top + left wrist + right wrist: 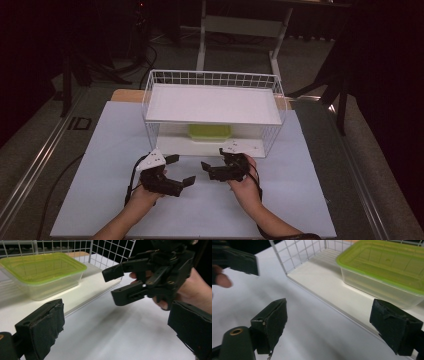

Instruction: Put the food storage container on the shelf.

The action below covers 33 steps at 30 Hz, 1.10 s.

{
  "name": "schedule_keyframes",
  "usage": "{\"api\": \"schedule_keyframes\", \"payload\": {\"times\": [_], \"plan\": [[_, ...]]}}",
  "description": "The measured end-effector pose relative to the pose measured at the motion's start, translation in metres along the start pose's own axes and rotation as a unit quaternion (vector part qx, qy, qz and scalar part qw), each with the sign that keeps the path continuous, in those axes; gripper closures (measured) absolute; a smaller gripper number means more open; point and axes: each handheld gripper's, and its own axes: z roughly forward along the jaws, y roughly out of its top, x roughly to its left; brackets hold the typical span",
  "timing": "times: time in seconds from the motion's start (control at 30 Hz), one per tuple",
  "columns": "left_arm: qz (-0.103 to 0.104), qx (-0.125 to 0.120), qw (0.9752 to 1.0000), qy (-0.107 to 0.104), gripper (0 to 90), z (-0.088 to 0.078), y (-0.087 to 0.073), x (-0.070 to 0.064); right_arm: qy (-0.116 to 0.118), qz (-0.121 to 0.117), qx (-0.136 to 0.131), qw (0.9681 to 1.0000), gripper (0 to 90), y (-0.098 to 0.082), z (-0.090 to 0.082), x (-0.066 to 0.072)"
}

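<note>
Standing at the back of the white table (115, 200), a white wire rack (212, 80) carries a flat shelf board (212, 104) that roofs over its lower tier. Both hands rest on the table before it, angled toward each other. The left tool (181, 170) and right tool (206, 170) both gape wide, empty. A clear container with a green lid (41, 266) sits on the lower tier, under the board.

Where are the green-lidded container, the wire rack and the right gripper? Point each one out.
green-lidded container (40, 267): left gripper view, on the middle of its green lid.
wire rack (212, 78): high view, on its rear mesh rim.
right gripper (119, 282): left gripper view, midway between its open fingers.
</note>
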Motion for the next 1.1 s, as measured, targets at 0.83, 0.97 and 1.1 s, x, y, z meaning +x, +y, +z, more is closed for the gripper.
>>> {"api": "schedule_keyframes", "payload": {"times": [0.83,0.97,1.1], "plan": [[0.037,0.019,0.9990,-0.018,1.7,-0.026,0.002,-0.004,0.026,-0.008,-0.017,0.9995,14.5,-0.012,-0.048,-0.005],[0.037,0.025,0.9989,-0.013,1.7,-0.036,-0.002,-0.003,0.025,-0.010,-0.016,0.9995,14.5,-0.017,-0.057,-0.009],[0.037,0.028,0.9989,-0.007,1.7,-0.046,-0.005,-0.004,0.025,-0.004,-0.009,0.9997,14.9,-0.024,-0.067,-0.013]]}}
